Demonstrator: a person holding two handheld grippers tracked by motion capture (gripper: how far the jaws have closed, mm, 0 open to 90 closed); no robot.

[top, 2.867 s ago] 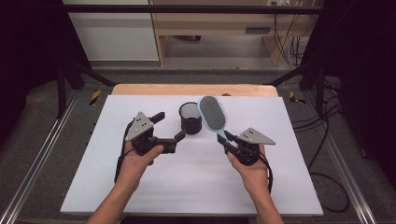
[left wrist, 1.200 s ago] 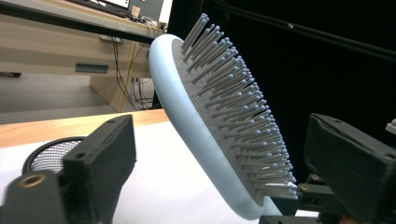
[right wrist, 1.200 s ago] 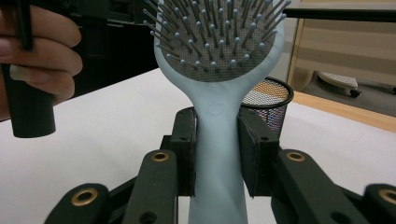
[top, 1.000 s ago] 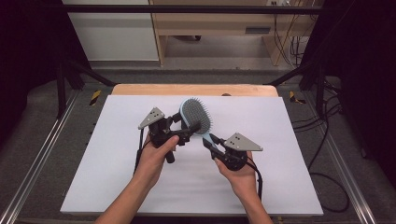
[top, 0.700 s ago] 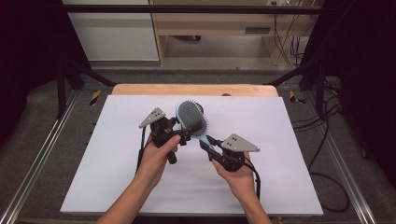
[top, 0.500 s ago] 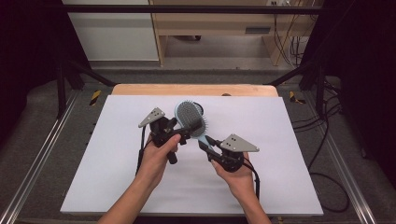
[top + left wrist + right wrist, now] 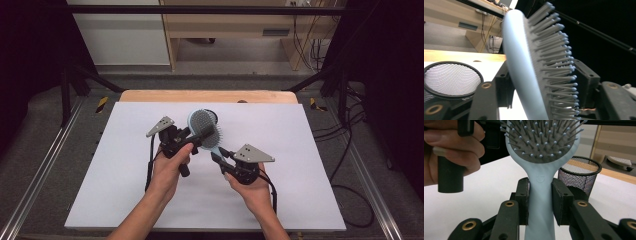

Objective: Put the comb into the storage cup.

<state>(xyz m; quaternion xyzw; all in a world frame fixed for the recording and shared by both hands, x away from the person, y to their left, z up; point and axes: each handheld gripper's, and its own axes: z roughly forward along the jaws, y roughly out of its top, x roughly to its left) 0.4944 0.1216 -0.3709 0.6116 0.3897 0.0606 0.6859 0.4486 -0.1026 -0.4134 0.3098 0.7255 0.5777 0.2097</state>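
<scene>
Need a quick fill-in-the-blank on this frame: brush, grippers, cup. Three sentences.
1. The right gripper is shut on the hairbrush at its ____.
2. The left gripper has just been closing around the brush's ____.
3. Behind the brush stands a black ____ cup.

Missing words: handle; head; mesh

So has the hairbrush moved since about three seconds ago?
Yes. The hairbrush has shifted left, now in front of the mesh cup instead of right of it.
</scene>
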